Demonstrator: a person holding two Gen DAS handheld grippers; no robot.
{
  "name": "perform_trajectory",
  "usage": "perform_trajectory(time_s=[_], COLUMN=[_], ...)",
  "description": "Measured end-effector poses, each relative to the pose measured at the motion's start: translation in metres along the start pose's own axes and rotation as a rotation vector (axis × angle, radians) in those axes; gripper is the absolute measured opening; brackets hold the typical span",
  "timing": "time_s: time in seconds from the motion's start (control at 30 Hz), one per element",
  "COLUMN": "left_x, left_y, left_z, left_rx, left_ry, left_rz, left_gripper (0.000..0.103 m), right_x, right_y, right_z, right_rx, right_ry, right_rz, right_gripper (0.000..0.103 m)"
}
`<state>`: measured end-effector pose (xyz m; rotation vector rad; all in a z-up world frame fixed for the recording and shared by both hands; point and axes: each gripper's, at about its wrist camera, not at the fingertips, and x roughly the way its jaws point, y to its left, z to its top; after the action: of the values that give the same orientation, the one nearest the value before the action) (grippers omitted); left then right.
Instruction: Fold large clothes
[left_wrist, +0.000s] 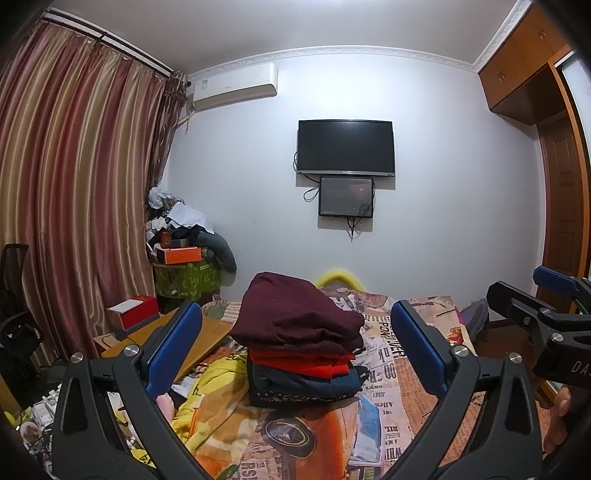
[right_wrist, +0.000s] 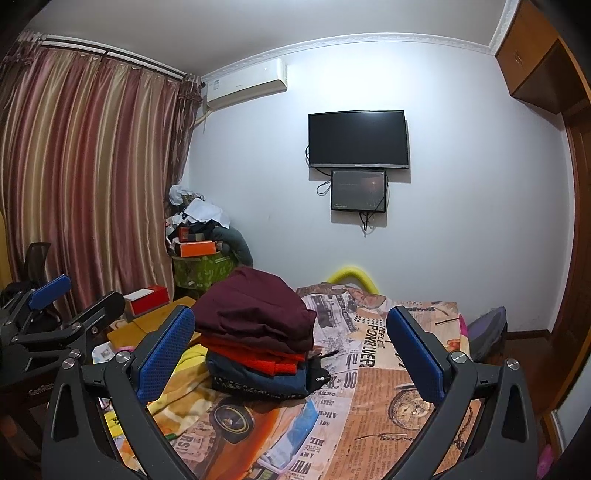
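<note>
Both left tongs (left_wrist: 295, 354) and right tongs (right_wrist: 291, 354) hang spread wide and empty above the bed (right_wrist: 399, 398). The stack of folded clothes (left_wrist: 303, 343), maroon garment (right_wrist: 255, 314) on top, sits on the bedspread at its left side. Judgement: the next unfolded piece is probably the yellow garment (left_wrist: 218, 398) beside the stack; best to pinch it at two corners and spread it flat on bare bedspread, clear of the stack.

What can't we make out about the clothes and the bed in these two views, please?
- Bottom garment of the folded stack: the maroon top and the layers beneath cover it.
- Yellow garment: partly behind the left hand-held gripper; shape unclear.
- Bed's near end: cut off by both views' lower edges.
</note>
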<state>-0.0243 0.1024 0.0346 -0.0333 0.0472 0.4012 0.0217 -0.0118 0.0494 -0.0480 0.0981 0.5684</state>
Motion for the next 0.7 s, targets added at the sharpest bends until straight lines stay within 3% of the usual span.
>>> perform_trajectory(time_s=[0.7], left_x=[0.0050], left_y=[-0.0027], left_z=[-0.0044], left_rx=[0.004], left_ry=[0.010], left_rz=[-0.026], left_gripper=[0.103], right_x=[-0.0007], right_y=[-0.0042], right_z=[-0.0009], right_rx=[0.022], right_ry=[0.002], right_rz=[0.011], right_gripper=[0.103])
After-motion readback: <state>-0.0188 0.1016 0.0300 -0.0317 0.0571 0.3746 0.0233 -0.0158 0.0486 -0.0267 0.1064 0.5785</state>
